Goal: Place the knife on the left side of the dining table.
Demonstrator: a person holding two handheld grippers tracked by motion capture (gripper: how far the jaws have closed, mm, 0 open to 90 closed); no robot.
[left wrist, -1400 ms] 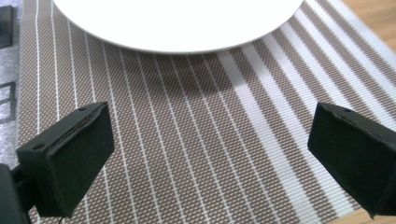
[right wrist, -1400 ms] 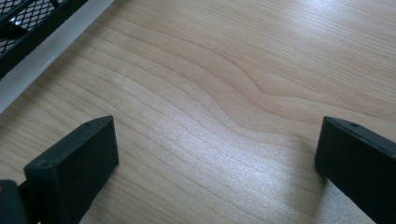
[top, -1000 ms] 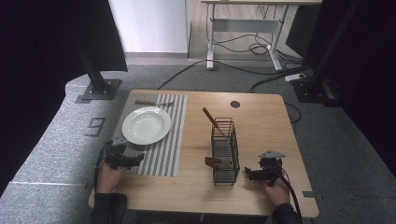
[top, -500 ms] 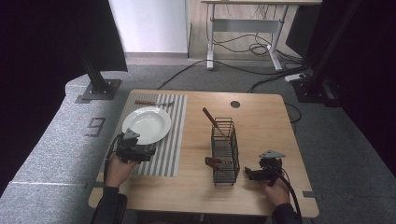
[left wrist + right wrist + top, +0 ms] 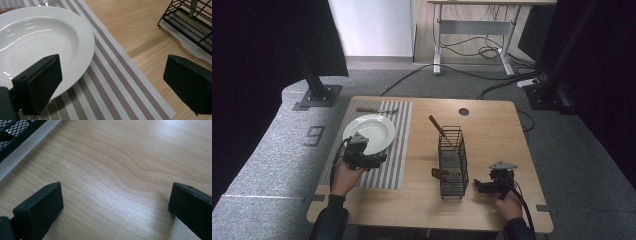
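At nine o'clock on the tabletop [image 5: 492, 125], the left tool [image 5: 362, 156], jaws wide apart, hovers by the white ceramic plate [image 5: 369, 131] on the striped placemat [image 5: 394, 150]; rigid, glossy, breakable, it is best pinched at its near rim.

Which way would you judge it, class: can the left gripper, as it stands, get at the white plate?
Probably yes. The left gripper hangs open at the near rim of the white plate, one of its fingers already over that rim, and nothing lies between them on the striped mat.
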